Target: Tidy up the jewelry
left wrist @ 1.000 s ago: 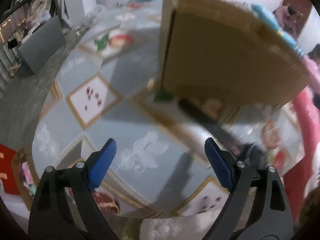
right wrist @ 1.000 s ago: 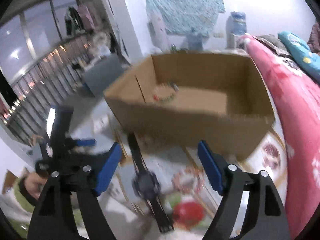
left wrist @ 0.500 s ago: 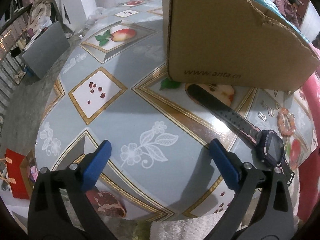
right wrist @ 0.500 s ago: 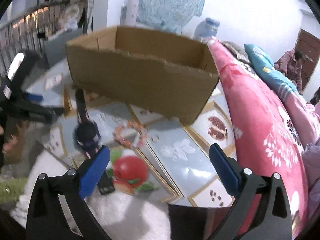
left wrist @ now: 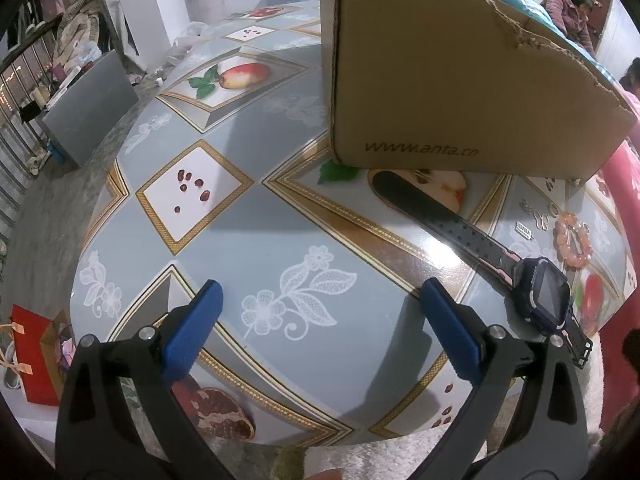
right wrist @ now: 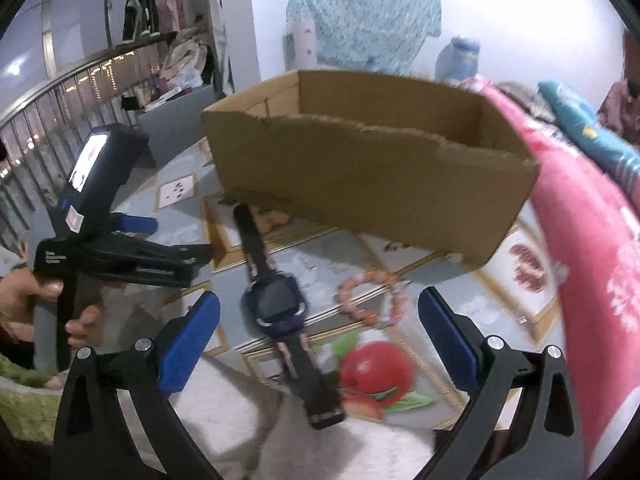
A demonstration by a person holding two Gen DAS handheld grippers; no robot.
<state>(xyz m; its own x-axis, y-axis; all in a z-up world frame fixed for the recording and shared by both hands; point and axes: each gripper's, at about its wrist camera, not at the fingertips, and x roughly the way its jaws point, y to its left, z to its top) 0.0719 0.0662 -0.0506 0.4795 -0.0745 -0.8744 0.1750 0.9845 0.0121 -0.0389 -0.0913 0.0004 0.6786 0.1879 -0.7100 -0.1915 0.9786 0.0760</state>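
A dark purple smartwatch (right wrist: 276,300) with a black and pink strap lies flat on the patterned table (left wrist: 248,240), its strap end over the front edge. To its right lies an orange-pink bead bracelet (right wrist: 372,296). Both show at the right of the left wrist view, the smartwatch (left wrist: 544,292) and the bracelet (left wrist: 574,240). Behind them stands an open cardboard box (right wrist: 372,184). My right gripper (right wrist: 319,300) hangs open above the watch and bracelet, holding nothing. My left gripper (left wrist: 320,292) is open over bare tablecloth, left of the watch, and holds nothing.
Small silver clips (left wrist: 525,231) lie between the strap and the bracelet. A pink floral blanket (right wrist: 592,260) borders the table on the right. A grey box (left wrist: 90,108) stands on the floor beyond the table's left edge. A hand (right wrist: 24,296) holds the left gripper.
Both grippers' jaws have opened a little wider. The right gripper has swung left and lower, bringing the watch and bracelet between its fingers. The left wrist view has settled from a blur.
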